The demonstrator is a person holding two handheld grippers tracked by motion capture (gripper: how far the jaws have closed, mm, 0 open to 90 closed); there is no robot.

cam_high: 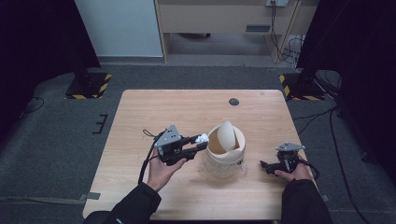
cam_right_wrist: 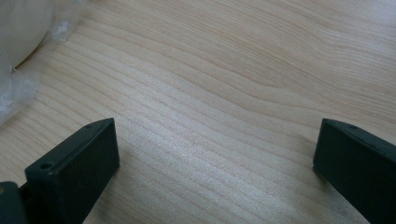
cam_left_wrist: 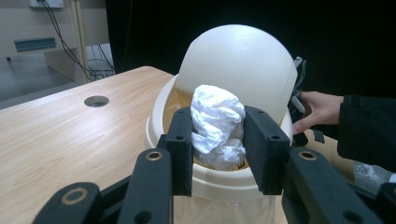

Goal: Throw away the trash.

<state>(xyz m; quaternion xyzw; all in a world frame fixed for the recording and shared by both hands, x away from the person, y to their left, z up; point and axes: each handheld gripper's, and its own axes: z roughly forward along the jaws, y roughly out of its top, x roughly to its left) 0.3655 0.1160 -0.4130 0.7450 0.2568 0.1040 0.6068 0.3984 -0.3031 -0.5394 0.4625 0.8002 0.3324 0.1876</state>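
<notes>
- While the left gripper (cam_high: 198, 144) pinches a crumpled white paper wad (cam_high: 202, 138) between its jaws, the wad sits at the rim of the cream bin (cam_high: 224, 161), at the bin's 9 o'clock in the high view.
- Seen from the left gripper view, the wad (cam_left_wrist: 217, 123) hangs just in front of the bin's tilted swing lid (cam_left_wrist: 238, 65).
- At the bin's 3 o'clock, the right gripper (cam_high: 267, 166) rests low on the wooden table (cam_high: 154, 112), its jaws spread wide with nothing between them.
</notes>
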